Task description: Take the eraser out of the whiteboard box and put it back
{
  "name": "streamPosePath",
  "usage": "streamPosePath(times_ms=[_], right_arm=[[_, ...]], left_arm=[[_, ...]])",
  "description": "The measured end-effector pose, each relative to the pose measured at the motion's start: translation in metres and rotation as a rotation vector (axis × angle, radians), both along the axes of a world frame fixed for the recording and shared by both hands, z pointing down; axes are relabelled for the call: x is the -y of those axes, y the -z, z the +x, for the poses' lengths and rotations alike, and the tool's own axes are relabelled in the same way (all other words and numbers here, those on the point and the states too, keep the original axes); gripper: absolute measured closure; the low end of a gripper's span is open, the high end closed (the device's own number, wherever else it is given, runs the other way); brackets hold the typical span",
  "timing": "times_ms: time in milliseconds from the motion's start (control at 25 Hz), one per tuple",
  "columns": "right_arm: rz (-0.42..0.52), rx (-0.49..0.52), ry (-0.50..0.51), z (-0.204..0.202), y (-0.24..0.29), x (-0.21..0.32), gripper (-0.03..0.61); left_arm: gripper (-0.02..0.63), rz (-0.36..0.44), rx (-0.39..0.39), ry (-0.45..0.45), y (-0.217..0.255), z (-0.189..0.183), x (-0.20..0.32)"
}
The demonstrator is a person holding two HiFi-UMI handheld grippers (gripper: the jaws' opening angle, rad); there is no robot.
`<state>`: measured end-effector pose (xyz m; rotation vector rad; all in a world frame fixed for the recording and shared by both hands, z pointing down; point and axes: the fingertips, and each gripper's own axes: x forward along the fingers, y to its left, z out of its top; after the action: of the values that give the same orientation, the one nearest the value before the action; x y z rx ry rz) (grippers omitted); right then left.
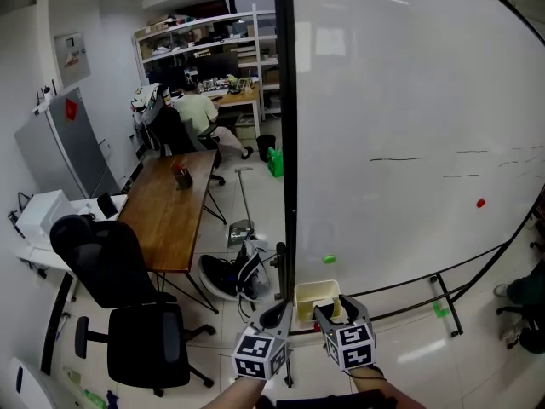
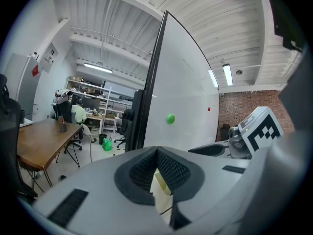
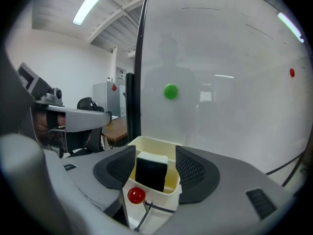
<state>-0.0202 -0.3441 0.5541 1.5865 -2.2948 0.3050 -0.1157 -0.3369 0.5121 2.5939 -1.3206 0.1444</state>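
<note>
A cream whiteboard box (image 1: pixel 316 295) hangs at the whiteboard's (image 1: pixel 409 126) lower left edge. In the right gripper view the black eraser (image 3: pixel 151 173) with a white top stands upright inside the box (image 3: pixel 168 185). My right gripper (image 3: pixel 155 153) is open, one pad on each side of the eraser; a gap shows on the right side. A red knob (image 3: pixel 136 195) sits at the box's front. In the head view the right gripper (image 1: pixel 328 312) reaches the box. My left gripper (image 2: pixel 157 153) is shut with nothing in it, and it (image 1: pixel 274 315) hovers just left of the box.
A green magnet (image 1: pixel 329 259) and a red magnet (image 1: pixel 480 203) stick to the board. The board's black frame post (image 1: pixel 286 143) rises beside the box. To the left are a wooden table (image 1: pixel 170 207), black office chairs (image 1: pixel 128 313) and a seated person (image 1: pixel 197 109).
</note>
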Motion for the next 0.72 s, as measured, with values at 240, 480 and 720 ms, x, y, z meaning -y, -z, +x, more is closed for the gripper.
streamPosePath(times_ms=[240, 480, 720], right_arm=[[0.131, 0.112, 0.048, 0.035, 0.083, -0.012, 0.32], [0.237, 0.194, 0.097, 0.085, 0.148, -0.04, 0.501], [0.272, 0.211, 0.205, 0.127, 0.17, -0.062, 0.56]], left_arm=[[0.583, 0.096, -0.032, 0.016, 0.057, 0.017, -0.009], [0.583, 0.18, -0.078, 0.002, 0.106, 0.063, -0.038], [0.583, 0.2, -0.082, 0.027, 0.123, 0.114, -0.064]])
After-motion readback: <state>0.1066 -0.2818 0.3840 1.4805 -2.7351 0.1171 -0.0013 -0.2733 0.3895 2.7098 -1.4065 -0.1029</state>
